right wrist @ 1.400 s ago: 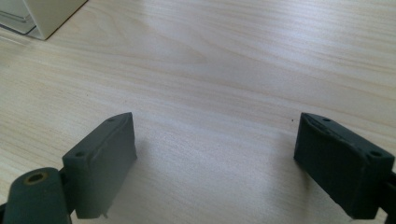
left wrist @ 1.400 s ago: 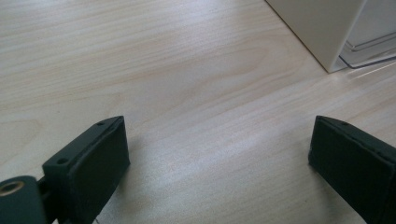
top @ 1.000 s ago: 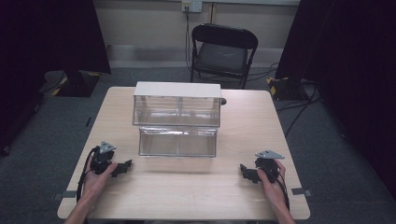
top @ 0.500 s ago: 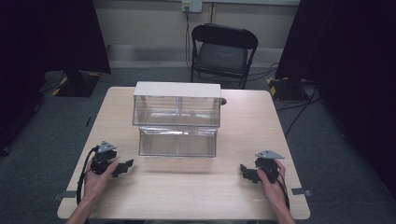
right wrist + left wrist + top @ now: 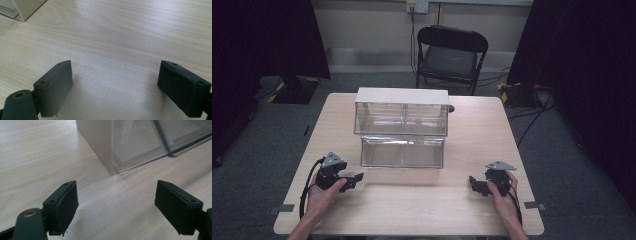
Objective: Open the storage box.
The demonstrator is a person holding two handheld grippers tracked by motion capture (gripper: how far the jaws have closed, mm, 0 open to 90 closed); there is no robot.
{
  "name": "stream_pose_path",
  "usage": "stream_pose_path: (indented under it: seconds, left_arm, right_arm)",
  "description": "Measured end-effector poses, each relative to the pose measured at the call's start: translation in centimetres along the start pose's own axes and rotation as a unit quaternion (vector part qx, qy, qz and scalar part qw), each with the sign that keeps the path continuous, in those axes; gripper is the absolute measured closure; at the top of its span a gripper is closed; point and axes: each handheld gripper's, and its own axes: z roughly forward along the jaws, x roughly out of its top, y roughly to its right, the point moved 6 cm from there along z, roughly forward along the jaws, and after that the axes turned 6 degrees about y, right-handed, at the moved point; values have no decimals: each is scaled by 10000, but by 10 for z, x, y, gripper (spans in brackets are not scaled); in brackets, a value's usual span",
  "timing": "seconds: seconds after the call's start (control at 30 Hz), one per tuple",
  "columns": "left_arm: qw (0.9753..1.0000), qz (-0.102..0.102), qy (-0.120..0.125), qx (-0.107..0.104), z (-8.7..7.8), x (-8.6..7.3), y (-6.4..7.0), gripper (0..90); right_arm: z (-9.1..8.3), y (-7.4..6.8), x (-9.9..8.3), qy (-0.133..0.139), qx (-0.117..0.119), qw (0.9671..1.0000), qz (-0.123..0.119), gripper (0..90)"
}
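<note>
Two hand-held tongs rest low over the pale wooden bench (image 5: 412, 200), one near each front corner: the left tongs (image 5: 352, 181) in the person's left hand (image 5: 319, 192), the right tongs (image 5: 476, 184) in the right hand (image 5: 502, 192), each pointing inward toward the middle. From the high view the clear plastic drawer cabinet with a cream-white top (image 5: 402, 117) stands at the bench centre, and its lower clear drawer (image 5: 403, 151) juts forward toward the person, well apart from both tongs. That view also takes in a black folding chair (image 5: 451, 55) on grey carpet beyond the far edge. The left gripper view brings the cabinet's cream corner and clear drawer wall (image 5: 140, 142) close ahead, just past the left tongs (image 5: 115, 202), whose jaws stand wide with bare wood between them. The right gripper view catches a corner of the cabinet (image 5: 18, 8) at upper left, and the right tongs (image 5: 115, 85) likewise gape wide over bare grain. Open bench lies between the two hands and to either side of the cabinet out to the side edges.
</note>
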Motion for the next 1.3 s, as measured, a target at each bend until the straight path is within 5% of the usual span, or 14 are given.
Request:
stream_pose_path:
  seconds: [0.7,1.3]
  left_arm:
    - [9989,-217,375,-187,3,20,13,205]
    - [9982,-264,405,-348,3,20,13,193]
  right_arm:
    - [0,0,0,-8,11,10000,0,115]
    - [1,0,0,-11,14,10000,-6,112]
